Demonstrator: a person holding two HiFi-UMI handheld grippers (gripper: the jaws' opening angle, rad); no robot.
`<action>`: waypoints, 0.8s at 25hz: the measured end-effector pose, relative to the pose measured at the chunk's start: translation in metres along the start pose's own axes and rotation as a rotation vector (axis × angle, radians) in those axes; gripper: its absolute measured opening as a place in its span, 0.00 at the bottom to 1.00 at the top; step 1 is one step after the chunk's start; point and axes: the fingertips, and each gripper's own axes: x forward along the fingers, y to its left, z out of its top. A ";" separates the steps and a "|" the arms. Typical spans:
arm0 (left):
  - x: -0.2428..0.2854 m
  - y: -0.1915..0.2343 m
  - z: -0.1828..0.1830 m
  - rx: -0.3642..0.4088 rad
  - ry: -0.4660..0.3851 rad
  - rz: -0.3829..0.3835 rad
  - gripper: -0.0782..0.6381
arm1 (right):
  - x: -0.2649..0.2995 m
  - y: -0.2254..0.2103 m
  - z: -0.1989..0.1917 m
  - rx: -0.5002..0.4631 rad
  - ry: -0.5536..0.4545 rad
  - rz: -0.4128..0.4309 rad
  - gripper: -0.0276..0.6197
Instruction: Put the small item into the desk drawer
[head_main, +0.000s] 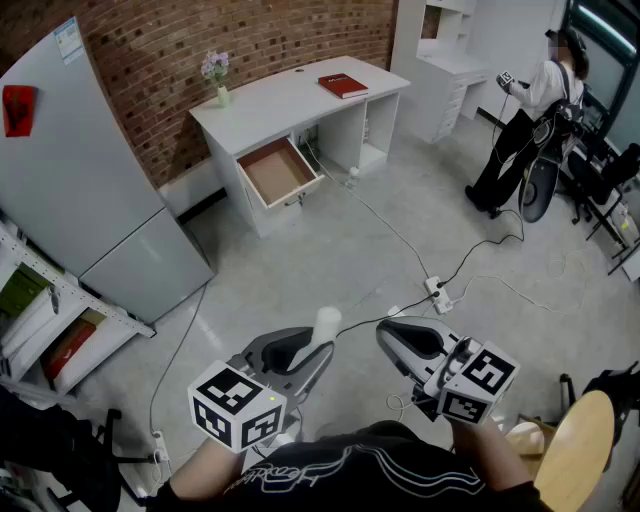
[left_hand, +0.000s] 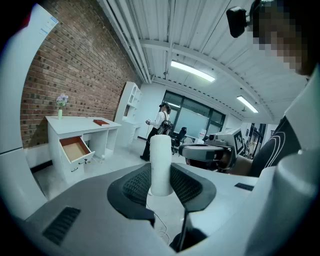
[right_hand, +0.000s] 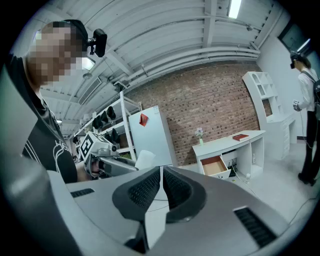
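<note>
My left gripper (head_main: 312, 349) is shut on a small white cylinder (head_main: 326, 322), which stands upright between the pads and sticks out above them. In the left gripper view the cylinder (left_hand: 161, 165) fills the gap between the jaws of that gripper (left_hand: 161, 184). My right gripper (head_main: 393, 336) is beside it to the right, shut with nothing in it; its own view shows the gripper (right_hand: 161, 187) with only a thin slit between the jaws. The white desk (head_main: 290, 100) stands far ahead by the brick wall, its drawer (head_main: 278, 172) pulled open and bare inside.
A red book (head_main: 343, 85) and a flower vase (head_main: 216, 72) sit on the desk. A grey fridge (head_main: 90, 190) and a shelf (head_main: 40, 320) stand left. Cables and a power strip (head_main: 437, 293) cross the floor. A person (head_main: 530, 110) stands far right; a wooden stool (head_main: 580, 450) is near right.
</note>
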 end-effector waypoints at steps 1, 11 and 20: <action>0.000 -0.001 0.001 0.000 0.000 -0.001 0.30 | 0.000 -0.001 0.001 0.000 0.000 -0.002 0.12; -0.007 0.001 0.009 0.014 -0.021 0.006 0.30 | 0.002 0.001 0.006 -0.008 -0.010 -0.020 0.12; -0.009 0.010 0.005 0.021 -0.013 0.012 0.30 | 0.014 0.002 0.000 -0.020 -0.014 -0.019 0.12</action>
